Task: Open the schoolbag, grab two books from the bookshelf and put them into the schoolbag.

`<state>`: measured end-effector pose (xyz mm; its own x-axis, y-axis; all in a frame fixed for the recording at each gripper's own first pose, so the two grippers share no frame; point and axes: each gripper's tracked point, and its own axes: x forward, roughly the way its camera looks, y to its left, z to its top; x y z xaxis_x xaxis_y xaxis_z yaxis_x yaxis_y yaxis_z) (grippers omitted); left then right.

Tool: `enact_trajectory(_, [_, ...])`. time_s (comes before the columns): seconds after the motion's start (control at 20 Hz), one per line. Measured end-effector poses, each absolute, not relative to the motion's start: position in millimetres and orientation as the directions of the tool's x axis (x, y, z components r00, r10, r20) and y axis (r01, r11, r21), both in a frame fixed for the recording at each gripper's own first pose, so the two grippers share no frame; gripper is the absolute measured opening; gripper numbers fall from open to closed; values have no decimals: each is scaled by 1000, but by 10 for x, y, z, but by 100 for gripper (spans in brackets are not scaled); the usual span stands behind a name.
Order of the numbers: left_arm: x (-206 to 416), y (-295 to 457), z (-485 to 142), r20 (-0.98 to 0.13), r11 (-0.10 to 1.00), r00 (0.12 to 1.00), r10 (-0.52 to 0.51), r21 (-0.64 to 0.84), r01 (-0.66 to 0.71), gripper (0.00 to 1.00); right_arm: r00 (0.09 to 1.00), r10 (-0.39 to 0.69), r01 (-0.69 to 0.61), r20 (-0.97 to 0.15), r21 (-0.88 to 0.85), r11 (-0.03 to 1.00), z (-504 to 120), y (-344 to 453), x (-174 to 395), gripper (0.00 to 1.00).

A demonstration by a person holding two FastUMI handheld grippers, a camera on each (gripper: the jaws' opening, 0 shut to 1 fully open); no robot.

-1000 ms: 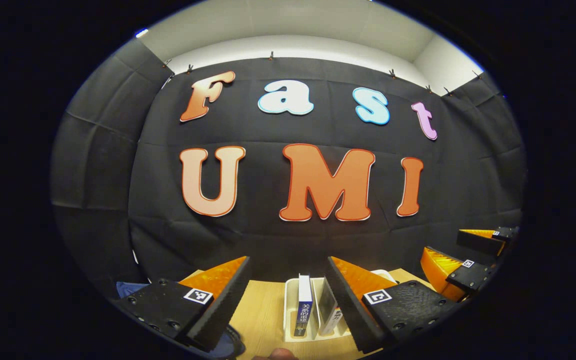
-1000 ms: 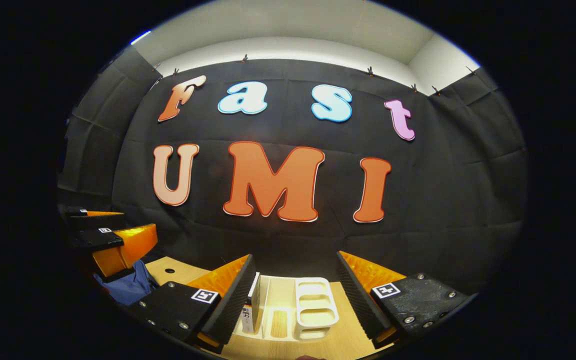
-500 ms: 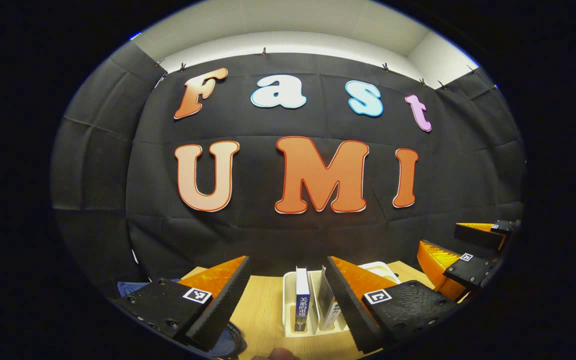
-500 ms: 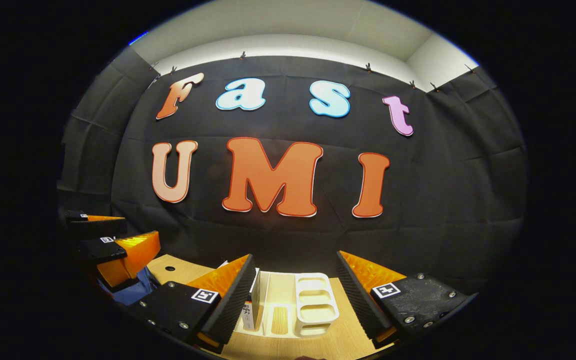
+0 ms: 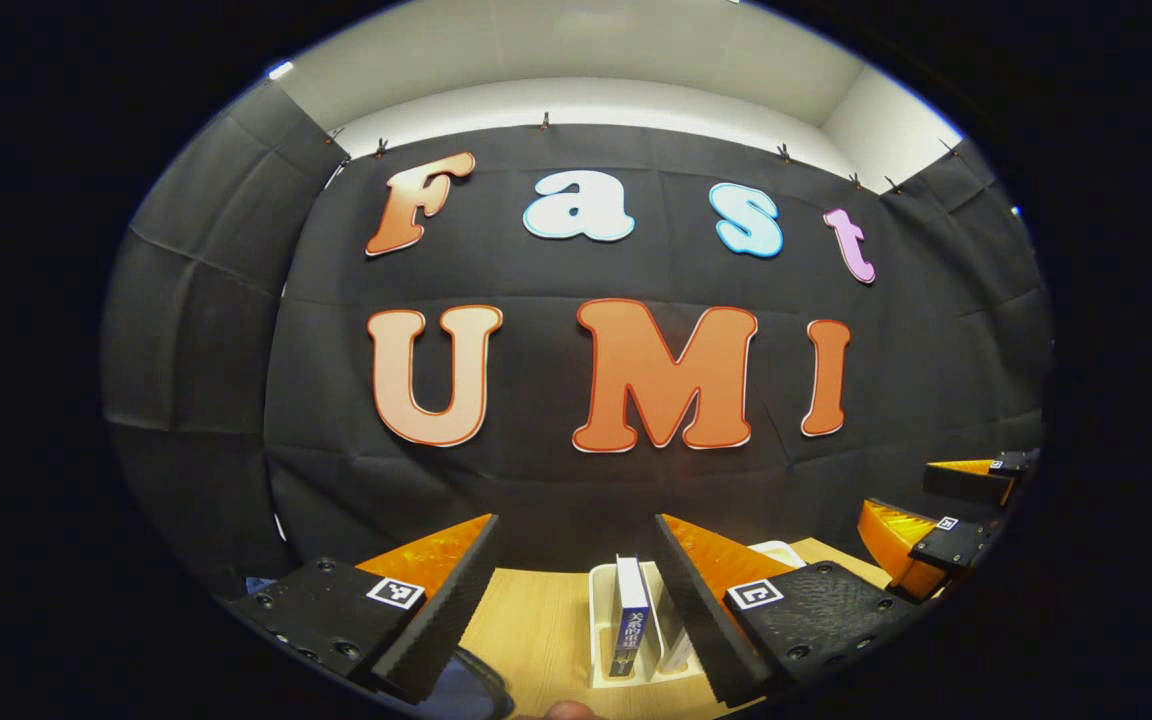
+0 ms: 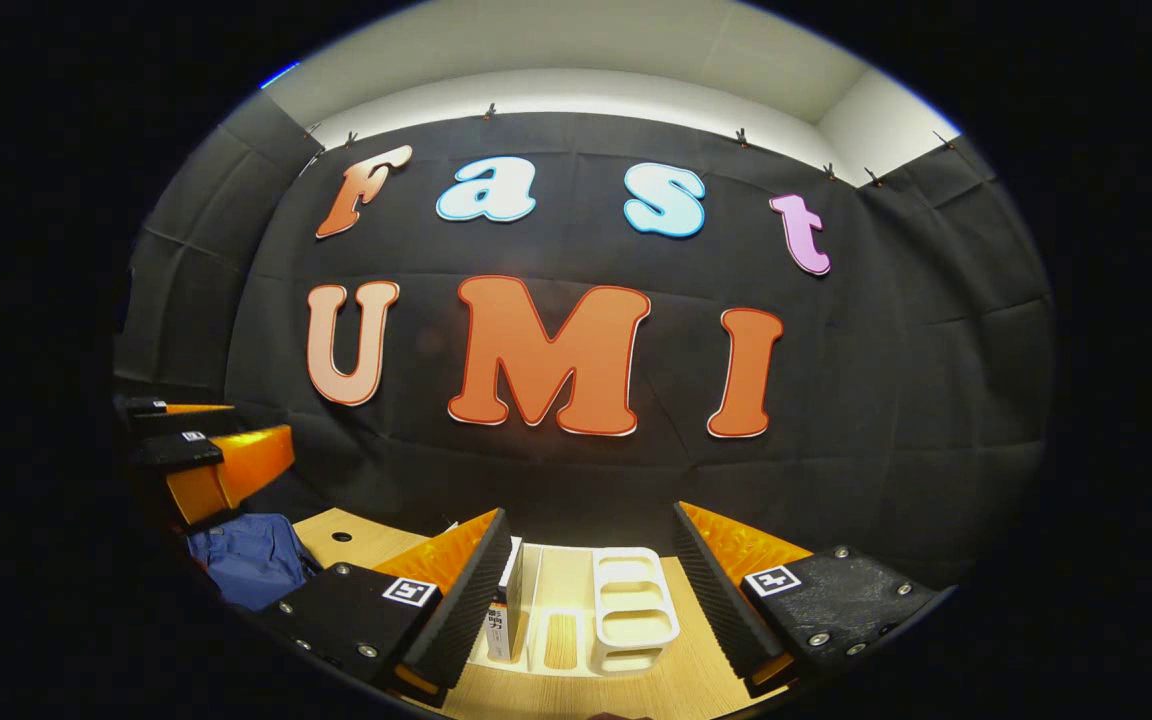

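Observation:
In the left gripper view my left gripper (image 5: 576, 545) is open above a wooden table (image 5: 536, 620). Ahead of it stands a white bookshelf rack (image 5: 599, 620) holding an upright blue book (image 5: 628, 620). A bit of the blue schoolbag (image 5: 466, 690) lies at the bottom edge. My right gripper (image 5: 941, 500) is at the far right. In the right gripper view my right gripper (image 6: 591, 535) is open over the white rack (image 6: 626, 610); a book (image 6: 501, 620) stands at the rack's left. The blue schoolbag (image 6: 246, 560) lies at left, below my left gripper (image 6: 201, 455).
The black cloth wall (image 6: 576, 480) closes the table's far side just behind the rack. The table has a small round hole (image 6: 341, 537) near the schoolbag. A fingertip (image 5: 561, 710) shows at the bottom edge of the left gripper view.
The left gripper has shifted left and lifted: the rack sits farther right in its view and it stands higher above the schoolbag in the right view. Both grippers stay open.

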<state>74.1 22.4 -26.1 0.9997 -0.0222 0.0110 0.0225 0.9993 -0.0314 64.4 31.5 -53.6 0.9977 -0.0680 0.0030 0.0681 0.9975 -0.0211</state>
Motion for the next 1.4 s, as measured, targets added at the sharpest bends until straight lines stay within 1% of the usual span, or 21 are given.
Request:
enact_trajectory(0.1, [736,334,-193,17,1000,1000,-13,-22,14,94,998,-67,67,3,-24,997,-500,323,649,95])
enact_trajectory(0.25, [710,435,-89,22,999,999,-40,-21,40,94,999,-53,53,9,-3,999,-435,371,697,95])
enact_trajectory(0.45, [650,673,-440,-54,1000,999,-7,-3,7,94,999,-46,46,-7,-13,999,-527,394,704,95])
enact_trajectory(0.6, [608,835,-863,-142,996,990,21,92,-8,93,999,-45,44,-27,-19,999,-601,385,723,95])
enact_trajectory(0.75, [551,892,-1256,-220,987,975,16,159,19,95,998,-55,55,-27,-11,998,-591,347,742,95])
enact_trajectory(0.9, [497,962,-1808,-332,975,943,23,217,53,94,997,-72,71,-32,-12,997,-630,265,771,96])
enact_trajectory(1.0, [424,1016,-2236,-418,967,908,36,243,74,94,995,-89,88,-39,-12,996,-663,192,773,95])
enact_trajectory(1.15, [221,1155,-2768,-546,939,833,91,325,110,94,991,-124,124,-43,-20,992,-685,48,777,95])
enact_trajectory(1.3, [84,1217,-3142,-609,912,785,119,379,156,96,985,-162,160,-56,-32,987,-729,-99,778,95])
enact_trajectory(1.4, [-1,1313,-3356,-625,871,759,180,460,172,96,980,-187,185,-62,-46,982,-760,-190,760,96])
